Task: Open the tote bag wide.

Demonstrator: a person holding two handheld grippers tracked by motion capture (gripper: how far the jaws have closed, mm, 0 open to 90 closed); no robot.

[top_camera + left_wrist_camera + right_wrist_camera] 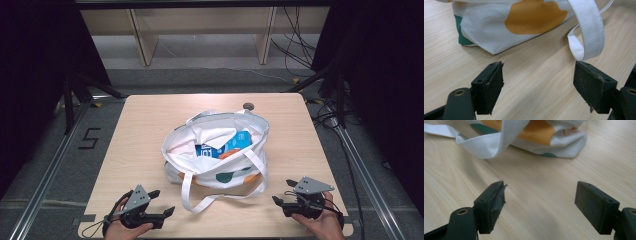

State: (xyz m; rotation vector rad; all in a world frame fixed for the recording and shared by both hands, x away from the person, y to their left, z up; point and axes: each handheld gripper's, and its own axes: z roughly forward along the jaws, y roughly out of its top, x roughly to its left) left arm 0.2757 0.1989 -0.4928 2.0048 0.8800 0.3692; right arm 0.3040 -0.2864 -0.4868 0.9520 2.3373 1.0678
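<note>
**Bag between two open grippers, handle loop toward the near edge**

While both grippers sit empty at the near edge, the table (150,125) carries one thing at its centre: a white cloth bag (220,165) with orange and green blotches, mouth open upward. A blue package (235,145) lies inside, partly under a fold of the cloth.

Bag handle (200,200): a white strap, looped out of the bag's front wall and lying slack on the wood toward the person. Its long run goes left to right along the near side of the bag, between the two grippers.

Left gripper (159,204): jaws wide apart, nothing between them, resting low near the table. In the left gripper view the strap's bend (586,37) hangs just beyond the right-hand jaw tip, close but not touching as far as I can tell.

Right gripper (284,194): jaws likewise spread and empty. In the right gripper view the strap (491,142) lies ahead and to the left, well apart from the jaws.

Judgement: the left gripper is nearer the strap; a short forward reach with a slight shift toward the bend would bring it between the jaws.
</note>
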